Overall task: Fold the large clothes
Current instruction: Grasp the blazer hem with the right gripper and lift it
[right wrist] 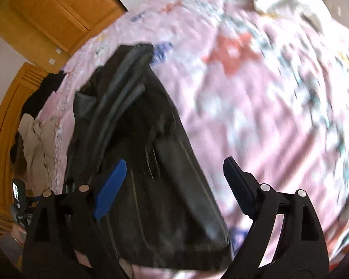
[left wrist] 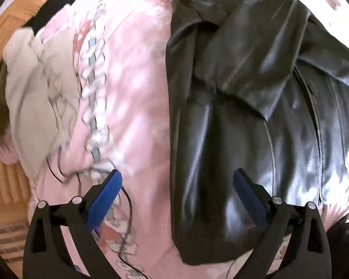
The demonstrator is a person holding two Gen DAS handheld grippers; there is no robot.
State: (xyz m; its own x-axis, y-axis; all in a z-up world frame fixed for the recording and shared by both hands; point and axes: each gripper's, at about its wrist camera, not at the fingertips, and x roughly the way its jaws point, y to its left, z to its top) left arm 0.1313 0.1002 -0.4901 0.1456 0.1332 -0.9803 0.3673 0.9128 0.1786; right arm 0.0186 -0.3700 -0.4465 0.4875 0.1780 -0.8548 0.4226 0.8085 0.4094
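Observation:
A black leather jacket (left wrist: 244,107) lies on a pink patterned bedspread (left wrist: 137,88), with one sleeve folded across its body. My left gripper (left wrist: 176,179) is open and empty, hovering above the jacket's near left edge. In the right wrist view the jacket (right wrist: 151,162) is a long dark shape running from the near edge up and to the left over the bedspread (right wrist: 267,116). My right gripper (right wrist: 174,167) is open and empty, above the jacket's near end. Both views are blurred.
A heap of beige clothes (left wrist: 35,88) lies at the left edge of the bed, also in the right wrist view (right wrist: 37,139). A dark garment (left wrist: 51,11) lies beyond it. Wooden cupboards (right wrist: 58,16) and a wooden door stand at the left. A thin black cable (left wrist: 128,200) lies on the bedspread.

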